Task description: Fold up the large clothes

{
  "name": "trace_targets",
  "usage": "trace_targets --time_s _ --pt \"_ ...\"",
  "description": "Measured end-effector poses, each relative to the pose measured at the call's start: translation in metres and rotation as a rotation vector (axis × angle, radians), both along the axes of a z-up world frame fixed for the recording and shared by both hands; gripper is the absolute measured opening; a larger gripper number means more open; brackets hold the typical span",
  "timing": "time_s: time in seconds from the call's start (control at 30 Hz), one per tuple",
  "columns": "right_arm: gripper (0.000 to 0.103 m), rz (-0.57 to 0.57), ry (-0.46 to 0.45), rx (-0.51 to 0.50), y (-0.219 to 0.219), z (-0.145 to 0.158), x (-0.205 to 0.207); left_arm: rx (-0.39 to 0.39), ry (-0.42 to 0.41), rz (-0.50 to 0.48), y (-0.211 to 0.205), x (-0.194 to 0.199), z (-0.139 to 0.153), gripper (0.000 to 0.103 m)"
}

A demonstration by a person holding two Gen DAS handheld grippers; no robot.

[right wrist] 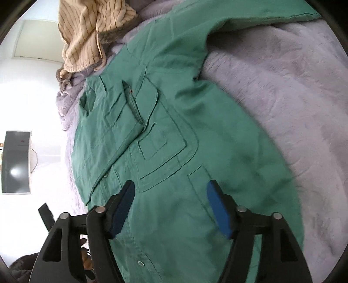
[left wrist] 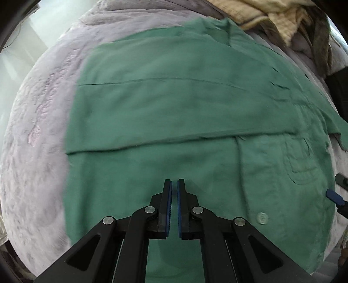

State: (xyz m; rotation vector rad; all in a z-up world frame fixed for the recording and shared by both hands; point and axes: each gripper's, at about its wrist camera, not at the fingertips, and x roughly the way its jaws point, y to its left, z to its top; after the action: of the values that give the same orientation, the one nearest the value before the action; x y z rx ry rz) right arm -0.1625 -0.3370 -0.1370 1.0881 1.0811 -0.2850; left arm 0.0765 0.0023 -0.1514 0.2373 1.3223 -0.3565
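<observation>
A large green shirt [left wrist: 174, 104] lies spread on a grey plush blanket [left wrist: 39, 130]. One side is folded over the middle, with its edge running across the shirt. My left gripper [left wrist: 174, 185] hovers above the near part of the shirt, its jaws almost closed with nothing between them. In the right wrist view the shirt [right wrist: 174, 139] shows its chest pockets and collar. My right gripper [right wrist: 170, 185] is open above the shirt's front near the button placket, holding nothing. Its blue pad shows at the right edge of the left wrist view [left wrist: 335, 196].
A tan striped garment [right wrist: 87, 32] lies heaped on the blanket [right wrist: 282, 108] beyond the shirt's collar; it also shows in the left wrist view [left wrist: 271, 15]. A dark screen [right wrist: 16, 162] stands by the white wall at the left.
</observation>
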Motion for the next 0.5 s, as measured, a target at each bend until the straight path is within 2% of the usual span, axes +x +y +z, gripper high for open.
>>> trace_targets --time_s 0.1,0.17,0.33,0.5 --pt "0.073 -0.001 -0.022 0.001 -0.013 0.005 -0.006 0.000 0.014 -0.025 -0.018 -0.011 -0.002 0.005" --pt "0.079 -0.014 -0.036 0.007 -0.026 0.008 -0.013 0.006 0.017 -0.039 -0.028 -0.017 -0.003 0.005" --pt "0.079 -0.087 -0.068 0.013 -0.061 0.007 -0.033 0.012 0.010 -0.083 -0.063 -0.030 -0.002 0.005" --pt "0.081 -0.158 -0.083 -0.026 -0.095 0.003 -0.053 0.064 0.007 -0.076 -0.084 -0.036 -0.006 0.006"
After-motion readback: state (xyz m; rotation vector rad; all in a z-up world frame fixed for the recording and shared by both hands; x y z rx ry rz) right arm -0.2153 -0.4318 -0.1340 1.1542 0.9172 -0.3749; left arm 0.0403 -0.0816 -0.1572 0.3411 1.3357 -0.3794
